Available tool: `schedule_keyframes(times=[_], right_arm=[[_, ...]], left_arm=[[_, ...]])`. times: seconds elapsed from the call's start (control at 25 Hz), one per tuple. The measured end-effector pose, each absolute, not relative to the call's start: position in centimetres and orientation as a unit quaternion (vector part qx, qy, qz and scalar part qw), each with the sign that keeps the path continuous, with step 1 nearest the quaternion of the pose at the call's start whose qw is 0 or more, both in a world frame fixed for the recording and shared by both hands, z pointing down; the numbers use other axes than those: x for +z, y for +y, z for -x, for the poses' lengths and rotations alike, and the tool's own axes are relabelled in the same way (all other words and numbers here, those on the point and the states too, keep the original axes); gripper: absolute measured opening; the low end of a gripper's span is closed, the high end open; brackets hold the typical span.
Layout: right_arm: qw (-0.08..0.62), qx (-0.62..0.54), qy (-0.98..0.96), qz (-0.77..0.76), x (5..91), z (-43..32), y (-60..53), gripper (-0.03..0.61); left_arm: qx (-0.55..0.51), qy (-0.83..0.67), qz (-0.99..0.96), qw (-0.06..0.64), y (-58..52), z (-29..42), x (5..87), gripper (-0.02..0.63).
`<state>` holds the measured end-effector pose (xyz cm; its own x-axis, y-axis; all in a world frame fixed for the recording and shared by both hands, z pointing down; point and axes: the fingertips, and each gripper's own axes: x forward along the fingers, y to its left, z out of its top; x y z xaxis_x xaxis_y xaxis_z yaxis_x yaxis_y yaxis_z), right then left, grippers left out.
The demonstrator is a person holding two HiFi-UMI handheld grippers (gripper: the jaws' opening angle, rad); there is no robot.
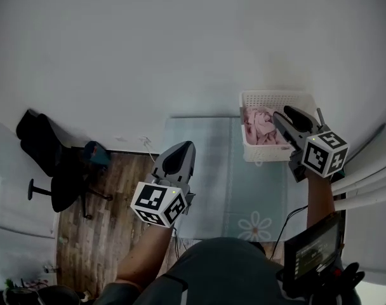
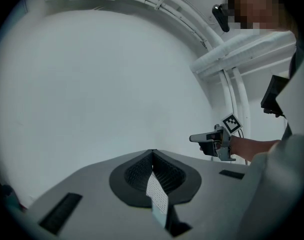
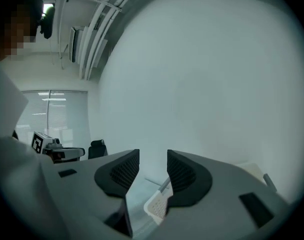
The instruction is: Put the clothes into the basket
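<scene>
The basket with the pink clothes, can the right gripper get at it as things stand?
Probably yes. The right gripper hangs above the basket, jaws apart and empty. The basket's top is open, and nothing lies between the gripper and the pink clothes.

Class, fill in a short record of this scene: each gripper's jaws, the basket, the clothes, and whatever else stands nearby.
left gripper: jaws shut, nothing between them
right gripper: jaws apart, empty; over the basket's right side in the head view
basket: white, lattice walls, upright
clothes: pink, bundled inside the basket
also there: black office chair on the wooden floor, at the left
</scene>
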<state>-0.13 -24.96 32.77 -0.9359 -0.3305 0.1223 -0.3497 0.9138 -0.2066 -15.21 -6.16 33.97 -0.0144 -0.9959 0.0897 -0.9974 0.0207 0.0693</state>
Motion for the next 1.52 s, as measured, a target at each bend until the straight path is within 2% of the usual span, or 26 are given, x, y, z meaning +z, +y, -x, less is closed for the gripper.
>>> schedule_keyframes(times=[0.28,0.56,0.76,0.96,1.52], right_arm=[[0.016,0.063,-0.979,-0.195,29.9,-1.0,-16.9,0.176],[-0.008,0.075,-0.968,-0.238,28.2,-2.5,-11.4,0.158],[-0.006,0.055,-0.960,-0.273,28.0,-4.8,-7.5,0.092],[-0.010,0.065,-0.949,-0.308,28.1,-7.2,-5.1,0.043],[-0.016,0.040,-0.953,-0.301,27.3,-11.2,-3.0,0.012]], left_arm=[[-0.011,-0.678,-0.733,0.051,-1.1,14.6,33.2,0.009],[-0.033,-0.656,-0.752,0.057,1.9,14.2,32.6,0.009],[-0.031,-0.643,-0.764,0.045,4.2,12.6,32.5,0.009],[-0.032,-0.635,-0.771,0.044,6.1,11.7,32.4,0.009],[-0.030,-0.659,-0.751,0.017,7.4,7.9,29.8,0.009]])
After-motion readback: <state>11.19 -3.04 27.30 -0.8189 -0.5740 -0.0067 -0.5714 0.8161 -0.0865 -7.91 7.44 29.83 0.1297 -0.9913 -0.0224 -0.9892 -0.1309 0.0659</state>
